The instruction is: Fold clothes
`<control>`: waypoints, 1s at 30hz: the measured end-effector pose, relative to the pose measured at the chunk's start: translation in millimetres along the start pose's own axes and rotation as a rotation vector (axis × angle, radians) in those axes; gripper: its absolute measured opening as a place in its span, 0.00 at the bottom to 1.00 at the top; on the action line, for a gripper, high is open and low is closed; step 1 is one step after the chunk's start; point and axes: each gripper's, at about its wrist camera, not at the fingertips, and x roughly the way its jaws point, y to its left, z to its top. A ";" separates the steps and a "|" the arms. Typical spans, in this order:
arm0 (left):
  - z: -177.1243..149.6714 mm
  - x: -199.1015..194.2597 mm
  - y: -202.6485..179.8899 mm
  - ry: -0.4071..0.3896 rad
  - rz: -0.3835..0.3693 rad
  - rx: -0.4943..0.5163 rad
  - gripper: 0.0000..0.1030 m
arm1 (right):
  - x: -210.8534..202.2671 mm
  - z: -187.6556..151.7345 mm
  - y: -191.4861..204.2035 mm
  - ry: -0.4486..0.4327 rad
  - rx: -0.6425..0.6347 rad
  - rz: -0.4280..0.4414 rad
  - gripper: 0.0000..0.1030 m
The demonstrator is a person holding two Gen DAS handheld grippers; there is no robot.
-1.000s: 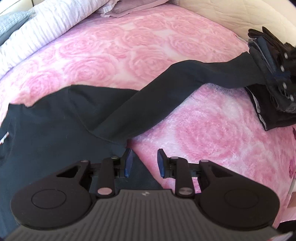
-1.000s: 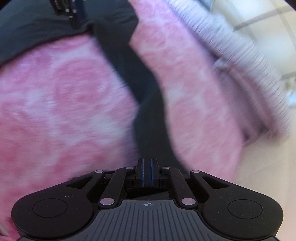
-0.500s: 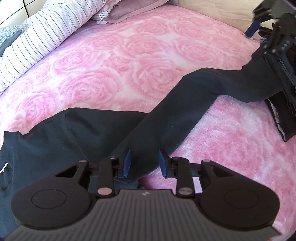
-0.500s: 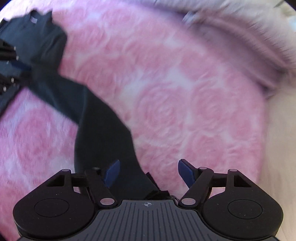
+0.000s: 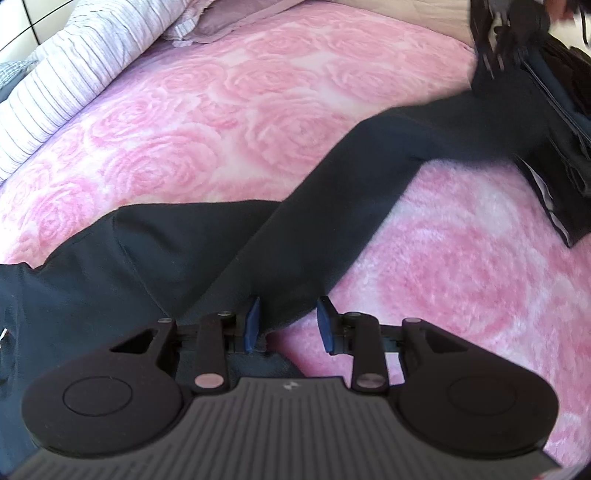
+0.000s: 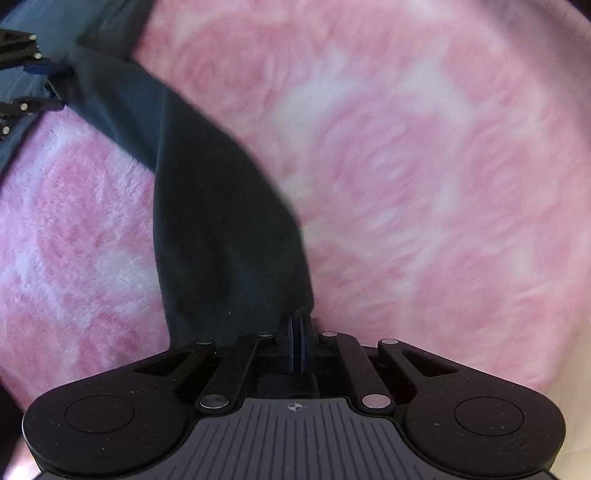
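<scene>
Right gripper (image 6: 297,343) has its two blue pads pressed together on the end of a long dark sleeve (image 6: 221,229), which runs forward and to the left from the pinch. The cloth rises off the pink rose-patterned blanket (image 6: 424,166) directly ahead of the pads, so the grip appears to carry the sleeve end clear of the bed rather than drag it. A pinch at the very end gives control over where the whole strip lands when it is laid across.

Left gripper (image 5: 288,325) stands with its pads apart. The dark garment (image 5: 129,266) spreads flat beneath it and to its left, and the base of the sleeve (image 5: 351,192) passes between the separated pads, then runs forward and to the right. No cloth is pinched on this side. Judged from its position, the left gripper sits at the point where the sleeve joins the body, which is the natural pivot for a fold line; it could close there or press down to anchor the body.

At the far right of the left gripper's view, the sleeve reaches a stack of dark folded clothes (image 5: 561,155), and the right gripper (image 5: 509,29) shows above that stack, blurred.

The garment body lies flat and spread; the sleeve extends outward and is not laid over the body. The scene fits a sleeve being drawn out straight or one about to be carried inward.
</scene>
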 end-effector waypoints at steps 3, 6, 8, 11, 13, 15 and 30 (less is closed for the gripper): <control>-0.9 0.5 -2.8 0.008 -0.030 0.022 0.27 | -40.3 -11.7 3.8 -0.112 -0.039 -0.278 0.03; 3.3 -6.8 3.0 -0.016 -0.049 0.029 0.28 | -45.4 -23.0 9.4 -0.138 -0.025 -0.347 0.03; 8.5 -14.3 13.9 -0.048 -0.054 0.018 0.28 | -34.9 -28.7 14.4 -0.114 -0.024 -0.324 0.03; 16.5 -25.4 30.3 -0.095 -0.060 0.001 0.30 | -20.1 -37.7 15.1 -0.094 -0.007 -0.289 0.03; 24.9 -24.2 49.4 -0.100 -0.023 0.004 0.30 | -17.0 -40.5 15.5 -0.097 0.000 -0.283 0.03; 37.6 -12.6 71.2 -0.079 0.037 0.040 0.30 | -15.2 -40.8 17.0 -0.104 -0.005 -0.292 0.03; 69.7 51.3 130.6 0.048 0.074 0.232 0.06 | -11.6 -41.7 10.3 -0.148 0.012 -0.269 0.03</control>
